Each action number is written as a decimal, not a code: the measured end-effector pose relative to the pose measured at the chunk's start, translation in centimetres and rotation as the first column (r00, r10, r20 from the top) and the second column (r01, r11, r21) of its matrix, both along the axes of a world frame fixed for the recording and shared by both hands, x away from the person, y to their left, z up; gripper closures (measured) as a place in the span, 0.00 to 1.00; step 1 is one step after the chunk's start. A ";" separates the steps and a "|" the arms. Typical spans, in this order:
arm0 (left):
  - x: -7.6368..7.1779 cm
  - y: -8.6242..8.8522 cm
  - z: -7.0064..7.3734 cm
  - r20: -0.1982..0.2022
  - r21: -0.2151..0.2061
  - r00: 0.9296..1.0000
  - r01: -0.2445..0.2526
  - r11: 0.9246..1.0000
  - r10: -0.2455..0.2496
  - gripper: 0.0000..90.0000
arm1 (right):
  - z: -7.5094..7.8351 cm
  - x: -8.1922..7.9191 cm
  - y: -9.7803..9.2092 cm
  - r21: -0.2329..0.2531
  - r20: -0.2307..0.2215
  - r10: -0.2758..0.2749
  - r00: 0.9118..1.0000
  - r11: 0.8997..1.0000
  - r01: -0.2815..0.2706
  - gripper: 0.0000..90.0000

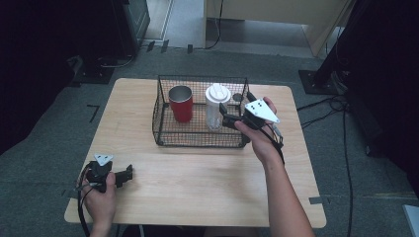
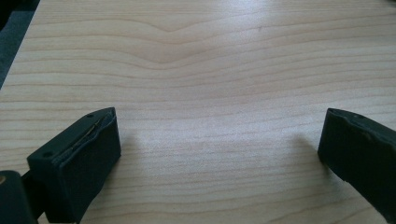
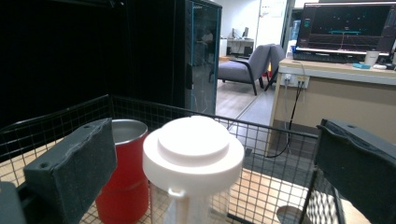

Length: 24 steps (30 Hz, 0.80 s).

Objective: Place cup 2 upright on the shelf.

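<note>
- Your left gripper (image 1: 129,174) rests low on the table (image 1: 197,168) near its front left corner, jaws spread wide apart over bare wood, holding nothing.
- The red cup (image 1: 181,103) stands upright in the left part of the wire basket (image 1: 163,133).
- Just beside it, to the right, the clear bottle with the white lid (image 1: 217,105) stands upright in the same basket.
- Your right gripper (image 1: 225,117) reaches in from the basket's right side, jaws apart on either side of the bottle, not closed on it.
</note>
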<state>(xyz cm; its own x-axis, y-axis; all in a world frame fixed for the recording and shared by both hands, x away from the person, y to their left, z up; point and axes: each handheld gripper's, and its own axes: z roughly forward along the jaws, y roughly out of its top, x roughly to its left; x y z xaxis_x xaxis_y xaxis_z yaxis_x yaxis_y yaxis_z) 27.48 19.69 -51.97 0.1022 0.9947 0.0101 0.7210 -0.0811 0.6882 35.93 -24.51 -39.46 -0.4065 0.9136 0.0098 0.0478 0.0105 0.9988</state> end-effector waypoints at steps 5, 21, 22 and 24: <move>0.0 0.0 0.0 0.003 -0.003 1.000 -0.002 1.000 0.002 0.00 | -0.4 -1.2 -0.7 -0.009 0.002 -0.010 1.000 1.000 0.010 0.00; 0.0 0.0 0.0 0.000 -0.001 1.000 0.000 1.000 0.000 0.00 | -1.9 -5.5 -4.7 0.006 -0.002 -0.058 0.998 0.998 0.058 0.00; 0.0 0.0 0.0 0.001 -0.002 1.000 -0.002 1.000 0.002 0.00 | -2.1 -5.7 -5.0 0.006 -0.001 -0.062 0.998 0.998 0.062 0.00; 0.0 0.0 0.0 0.001 -0.002 1.000 -0.002 1.000 0.002 0.00 | -2.6 -6.5 -5.7 0.017 -0.005 -0.072 0.997 0.997 0.072 0.00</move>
<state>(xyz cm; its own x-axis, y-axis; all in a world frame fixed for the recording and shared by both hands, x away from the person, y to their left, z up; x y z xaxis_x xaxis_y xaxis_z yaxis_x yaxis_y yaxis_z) 27.48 19.67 -51.98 0.1005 0.9949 0.0081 0.7204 -0.0784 0.6891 29.47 -30.22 -42.02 -0.3400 0.9401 0.0269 0.0521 -0.0097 0.9986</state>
